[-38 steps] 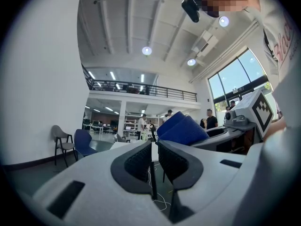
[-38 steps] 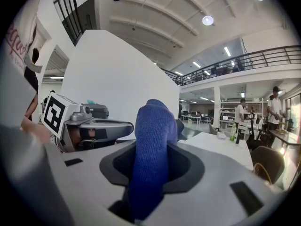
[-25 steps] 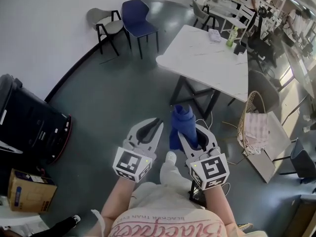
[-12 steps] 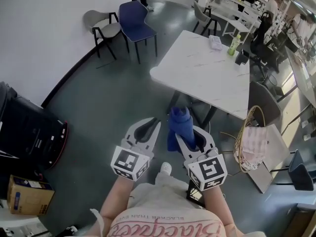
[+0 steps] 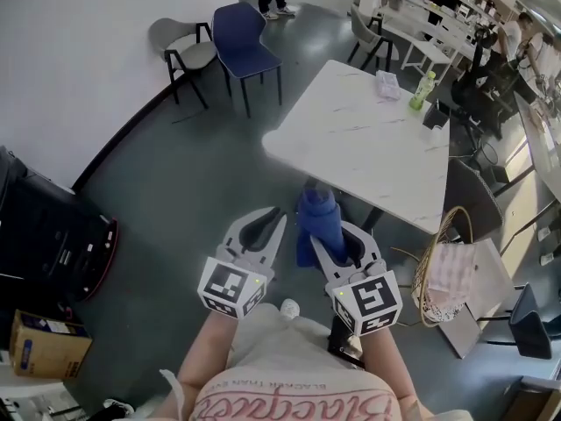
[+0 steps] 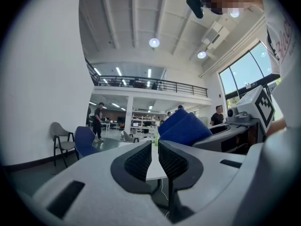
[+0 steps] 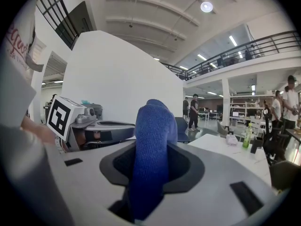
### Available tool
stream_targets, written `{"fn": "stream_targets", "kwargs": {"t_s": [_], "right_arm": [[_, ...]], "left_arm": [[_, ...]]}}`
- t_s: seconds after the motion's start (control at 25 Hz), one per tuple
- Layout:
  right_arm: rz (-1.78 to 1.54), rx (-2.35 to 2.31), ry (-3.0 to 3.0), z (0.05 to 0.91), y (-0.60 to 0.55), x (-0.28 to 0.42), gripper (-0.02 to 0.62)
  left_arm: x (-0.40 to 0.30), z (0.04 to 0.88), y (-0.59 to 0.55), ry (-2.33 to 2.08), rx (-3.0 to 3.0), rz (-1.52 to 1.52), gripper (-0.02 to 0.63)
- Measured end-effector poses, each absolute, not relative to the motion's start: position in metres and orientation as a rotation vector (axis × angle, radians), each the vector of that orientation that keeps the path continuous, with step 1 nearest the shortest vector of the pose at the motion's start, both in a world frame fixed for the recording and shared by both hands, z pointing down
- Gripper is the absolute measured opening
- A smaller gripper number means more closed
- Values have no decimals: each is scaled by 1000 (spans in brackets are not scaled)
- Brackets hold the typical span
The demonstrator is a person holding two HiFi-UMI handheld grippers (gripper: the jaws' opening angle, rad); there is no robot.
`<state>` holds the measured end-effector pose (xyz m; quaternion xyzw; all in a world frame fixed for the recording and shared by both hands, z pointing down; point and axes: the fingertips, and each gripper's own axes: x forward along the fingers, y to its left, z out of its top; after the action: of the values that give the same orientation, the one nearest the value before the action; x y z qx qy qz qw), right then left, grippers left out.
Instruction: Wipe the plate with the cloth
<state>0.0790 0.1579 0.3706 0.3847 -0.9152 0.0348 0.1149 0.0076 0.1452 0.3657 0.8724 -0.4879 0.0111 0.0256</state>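
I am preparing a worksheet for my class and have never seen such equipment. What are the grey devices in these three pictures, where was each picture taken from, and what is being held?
There is no robot here. A person holds a grey hand-held claw in each hand. The top-down picture comes from a camera on the person's head. The other two come from cameras riding on each claw, looking along its jaws. The right claw is clamped on a blue cloth. The left claw is nearly closed, with nothing between its jaws. Ahead stands a white table carrying a green bottle and a small packet. No plate shows in any picture.
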Motion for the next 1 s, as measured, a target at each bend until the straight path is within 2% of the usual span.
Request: {"fn": "stream_targets", "kwargs": {"t_s": [0.48, 1.0], "right_arm": [[180, 1116, -2671, 394, 106, 62, 129], [230, 1155, -2594, 418, 3, 44, 129]], "left_arm": [[-13, 390, 100, -1483, 2638, 58, 38], [-38, 437, -9, -1330, 2536, 79, 40]]}}
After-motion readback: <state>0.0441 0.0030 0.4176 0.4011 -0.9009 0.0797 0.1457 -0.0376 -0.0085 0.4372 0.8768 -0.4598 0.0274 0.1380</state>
